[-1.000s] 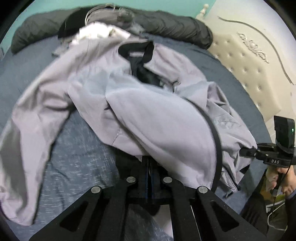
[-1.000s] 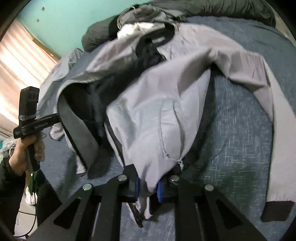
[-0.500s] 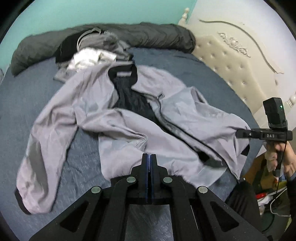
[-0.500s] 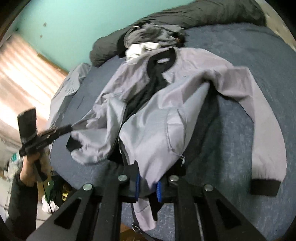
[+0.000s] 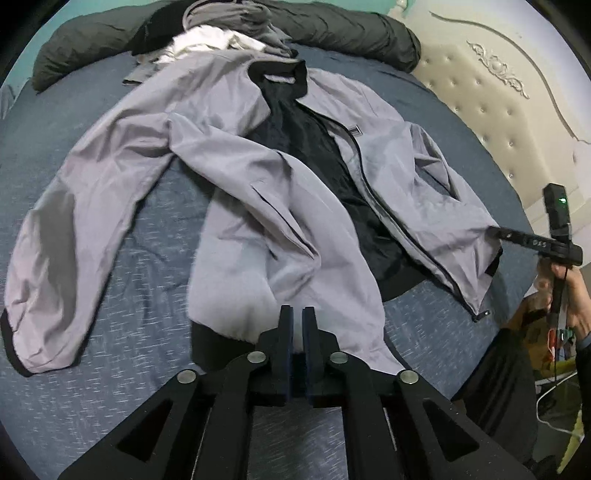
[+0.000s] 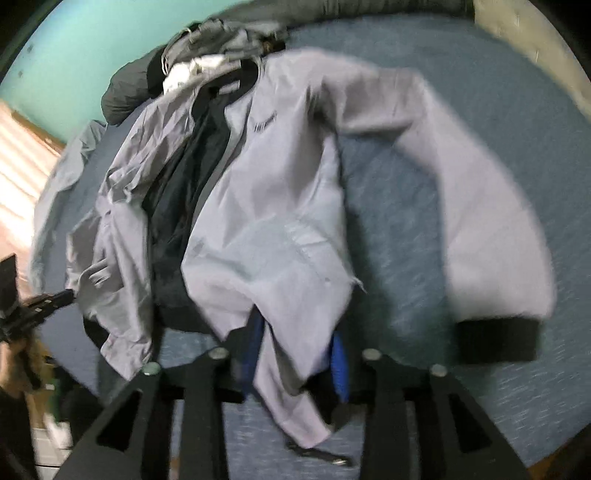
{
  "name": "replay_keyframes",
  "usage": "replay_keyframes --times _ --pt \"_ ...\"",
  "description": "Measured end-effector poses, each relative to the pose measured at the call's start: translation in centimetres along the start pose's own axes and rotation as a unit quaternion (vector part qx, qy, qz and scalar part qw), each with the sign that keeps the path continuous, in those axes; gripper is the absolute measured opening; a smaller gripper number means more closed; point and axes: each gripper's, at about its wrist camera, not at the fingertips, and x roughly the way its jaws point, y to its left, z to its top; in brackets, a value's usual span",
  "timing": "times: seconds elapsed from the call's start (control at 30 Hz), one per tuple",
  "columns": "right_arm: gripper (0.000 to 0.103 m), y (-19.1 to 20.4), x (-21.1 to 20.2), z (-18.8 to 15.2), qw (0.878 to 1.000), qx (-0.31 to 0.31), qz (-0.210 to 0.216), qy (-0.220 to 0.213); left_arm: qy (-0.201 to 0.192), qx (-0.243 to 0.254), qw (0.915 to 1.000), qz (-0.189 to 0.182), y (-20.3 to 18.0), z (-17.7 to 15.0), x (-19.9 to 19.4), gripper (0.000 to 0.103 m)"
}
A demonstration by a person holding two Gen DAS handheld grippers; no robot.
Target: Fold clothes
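A grey jacket [image 5: 258, 192] with black lining, collar and cuffs lies face up and unzipped on the blue bed [image 5: 110, 369]. My left gripper [image 5: 295, 319] sits at the near hem of one front panel. Its jaws are opening to a narrow gap, and no cloth is pinched between them. In the blurred right wrist view the same jacket [image 6: 280, 221] spreads away from my right gripper [image 6: 295, 354]. Those jaws are opening too, with the hem corner hanging loose between the blue pads [image 6: 340, 365]. One sleeve [image 6: 480, 221] curves off to the right.
A dark grey rolled duvet [image 5: 332, 26] and a heap of white and grey clothes [image 5: 218, 37] lie at the bed's far side. A cream tufted headboard [image 5: 498, 110] stands to the right. A hand [image 5: 576, 295] holds the right gripper's handle beyond the bed's edge.
The jacket has come down from a lifted bunch and now lies spread flat. Both grippers drew back toward the near hem. The left jaws parted slightly and the right jaws spread wider.
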Motion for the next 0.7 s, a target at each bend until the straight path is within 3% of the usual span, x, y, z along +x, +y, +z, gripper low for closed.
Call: replay_keyframes --times 0.1,0.13,0.33,0.5,0.67,0.7 --pt "0.042 0.7 -1.2 0.1 0.999 -0.030 0.009 -0.027 -0.005 -0.011 0.9999 -0.002 1.2 -0.4 -0.8 0.029" --pt "0.042 1.0 -1.3 0.1 0.999 -0.040 0.018 -0.030 -0.001 -0.018 0.9998 -0.003 1.7 -0.5 -0.6 0.030" --pt "0.044 6.8 2.4 -1.9 0.991 -0.116 0.057 0.032 0.017 -0.063 0.9978 -0.015 4.2 -1.5 1.1 0.035" --pt "0.045 10.3 6.6 -2.5 0.986 -0.145 0.050 0.065 0.019 -0.074 0.9969 -0.018 5.0 -1.9 1.9 0.040" --pt "0.044 11.3 10.1 -3.0 0.980 -0.175 -0.002 0.098 0.016 -0.070 0.9971 -0.024 5.5 -1.9 2.0 0.044" --pt "0.034 11.2 10.7 -3.1 0.979 -0.174 -0.006 0.104 0.015 -0.071 0.9971 -0.026 5.7 -1.9 2.0 0.045"
